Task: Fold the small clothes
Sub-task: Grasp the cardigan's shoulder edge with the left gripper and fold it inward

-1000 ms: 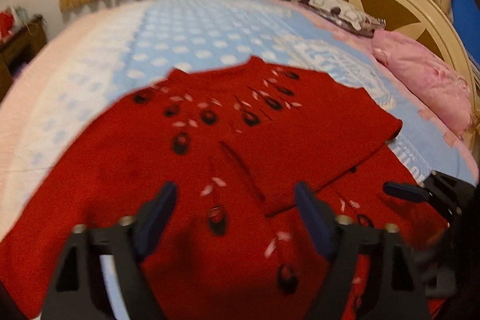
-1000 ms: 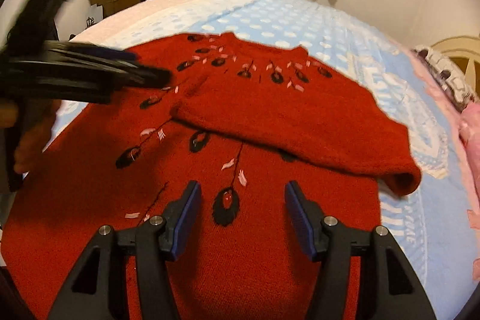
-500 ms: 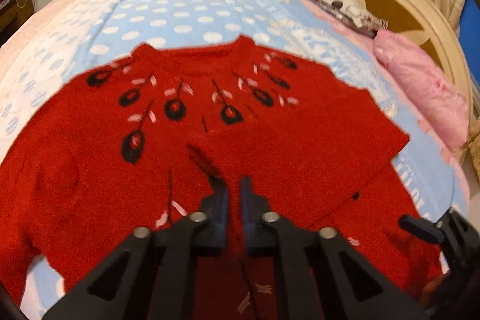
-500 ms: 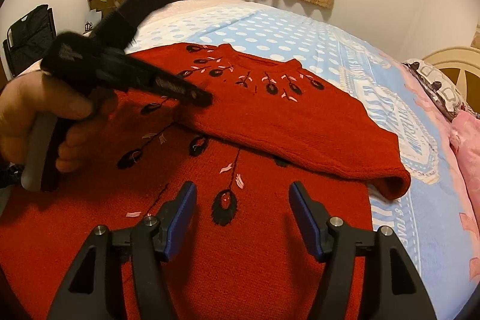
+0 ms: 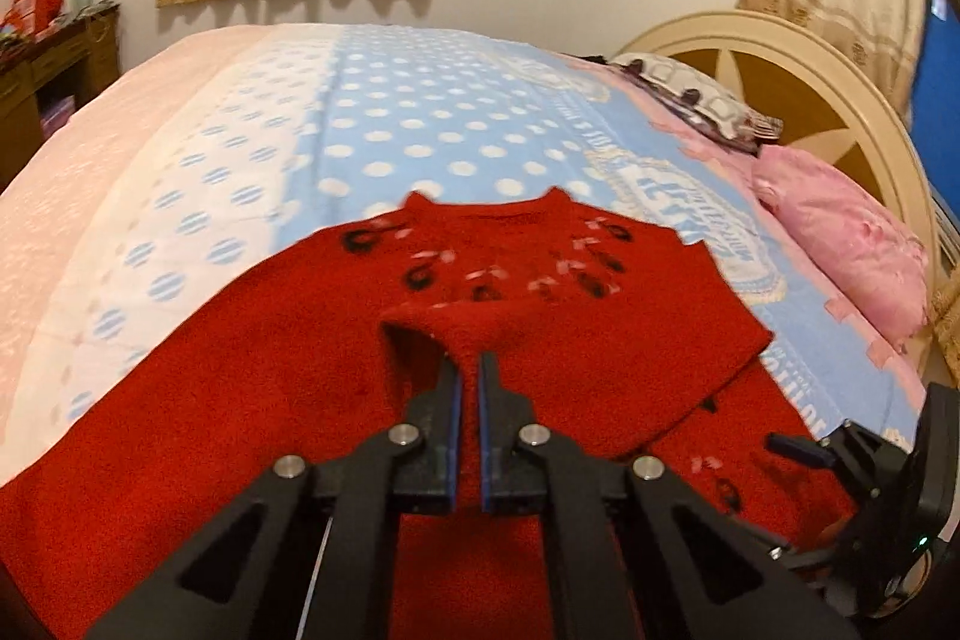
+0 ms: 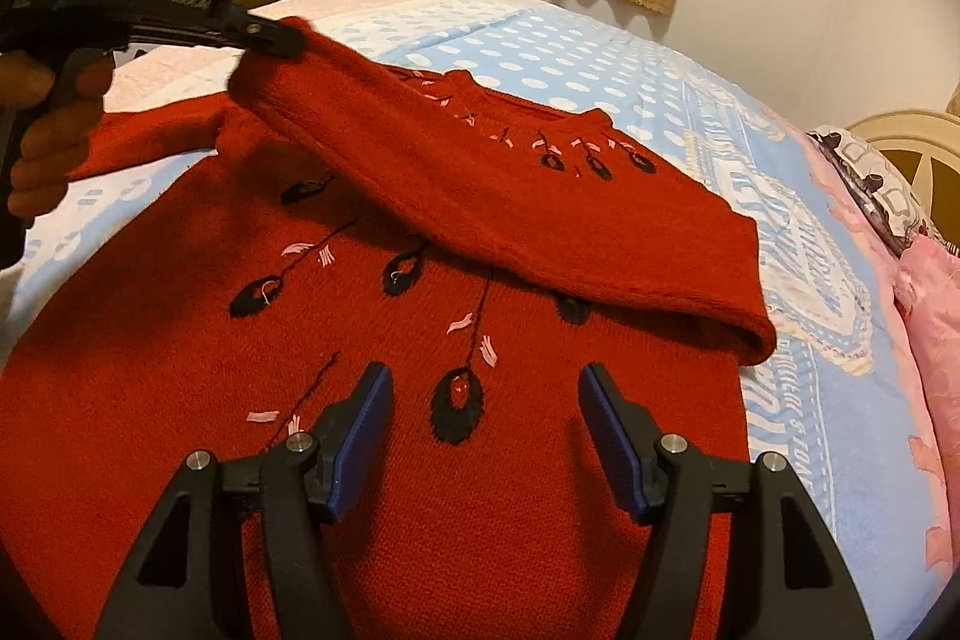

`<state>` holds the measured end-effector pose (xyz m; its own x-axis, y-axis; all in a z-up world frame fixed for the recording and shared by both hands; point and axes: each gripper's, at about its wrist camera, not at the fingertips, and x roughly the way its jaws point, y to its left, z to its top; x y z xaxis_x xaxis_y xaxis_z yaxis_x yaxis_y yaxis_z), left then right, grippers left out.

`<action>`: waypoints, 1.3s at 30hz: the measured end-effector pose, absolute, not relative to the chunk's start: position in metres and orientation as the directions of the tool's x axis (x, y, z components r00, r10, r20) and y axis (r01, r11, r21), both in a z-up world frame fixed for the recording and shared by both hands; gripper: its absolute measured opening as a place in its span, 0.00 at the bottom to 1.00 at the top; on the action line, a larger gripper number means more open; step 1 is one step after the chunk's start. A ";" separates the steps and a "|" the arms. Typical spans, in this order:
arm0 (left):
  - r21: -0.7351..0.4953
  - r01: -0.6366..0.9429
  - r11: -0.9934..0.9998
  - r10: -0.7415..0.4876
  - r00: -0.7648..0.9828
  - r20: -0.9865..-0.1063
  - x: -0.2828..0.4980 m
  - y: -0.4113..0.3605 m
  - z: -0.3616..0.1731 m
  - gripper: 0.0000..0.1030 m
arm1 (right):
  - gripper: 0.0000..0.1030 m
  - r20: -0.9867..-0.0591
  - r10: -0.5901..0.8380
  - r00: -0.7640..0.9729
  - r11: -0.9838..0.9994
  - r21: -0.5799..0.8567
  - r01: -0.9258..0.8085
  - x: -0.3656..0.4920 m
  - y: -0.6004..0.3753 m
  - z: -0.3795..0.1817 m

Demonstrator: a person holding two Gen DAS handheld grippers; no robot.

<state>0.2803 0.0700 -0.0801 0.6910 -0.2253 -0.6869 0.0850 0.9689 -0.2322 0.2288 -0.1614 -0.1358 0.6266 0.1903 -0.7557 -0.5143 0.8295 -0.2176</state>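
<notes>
A red knitted sweater with black leaf embroidery (image 6: 372, 460) is lying face up on the blue polka-dot bedspread (image 5: 420, 124), and the folding is looking barely begun: one sleeve (image 6: 540, 232) is lying across the chest, while the other sleeve and the body are, by my reckoning, still waiting. The left gripper (image 5: 469, 370) is pinching that sleeve's cuff between clenched fingers and holding it up off the chest. The right gripper (image 6: 485, 400) is hovering with its jaws spread wide over the lower front, grasping nothing. Only the right view is showing the lifted sleeve sagging from the cuff; only the left is showing the pink pillow (image 5: 840, 232) whole by the cream headboard (image 5: 798, 64).
</notes>
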 end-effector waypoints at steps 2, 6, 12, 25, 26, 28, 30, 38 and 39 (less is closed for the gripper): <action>-0.237 0.064 0.969 -0.216 0.684 -0.697 0.278 0.080 -0.089 0.04 | 0.63 -0.758 0.186 0.625 0.824 -0.226 -0.519 0.228 -0.159 -0.137; -0.252 0.030 0.967 -0.205 0.677 -0.707 0.272 0.094 -0.100 0.04 | 0.63 -0.765 0.176 0.619 0.815 -0.239 -0.527 0.227 -0.153 -0.139; -0.238 0.014 0.971 -0.189 0.656 -0.731 0.271 0.093 -0.124 0.04 | 0.64 -0.780 0.177 0.600 0.819 -0.222 -0.529 0.230 -0.155 -0.144; -0.140 -0.022 0.990 -0.090 0.663 -0.743 0.261 0.096 -0.135 0.23 | 0.65 -0.834 0.171 0.525 0.877 -0.114 -0.466 0.264 -0.203 -0.104; -0.142 -0.028 0.989 -0.089 0.655 -0.750 0.263 0.097 -0.137 0.23 | 0.65 -0.831 0.164 0.531 0.888 -0.110 -0.446 0.274 -0.210 -0.099; -0.152 -0.045 0.987 -0.088 0.641 -0.762 0.265 0.100 -0.140 0.24 | 0.65 -0.836 0.177 0.520 0.909 -0.064 -0.412 0.297 -0.223 -0.091; -0.154 -0.051 0.987 -0.086 0.641 -0.763 0.265 0.101 -0.141 0.26 | 0.65 -0.829 0.166 0.534 0.926 -0.055 -0.374 0.320 -0.233 -0.089; -0.181 -0.064 0.981 -0.098 0.642 -0.761 0.263 0.106 -0.145 0.35 | 0.66 -0.889 0.154 0.432 0.950 0.013 -0.312 0.379 -0.236 -0.148; -0.187 -0.066 0.980 -0.101 0.643 -0.759 0.262 0.107 -0.146 0.36 | 0.66 -0.877 0.138 0.460 0.950 -0.015 -0.313 0.376 -0.234 -0.148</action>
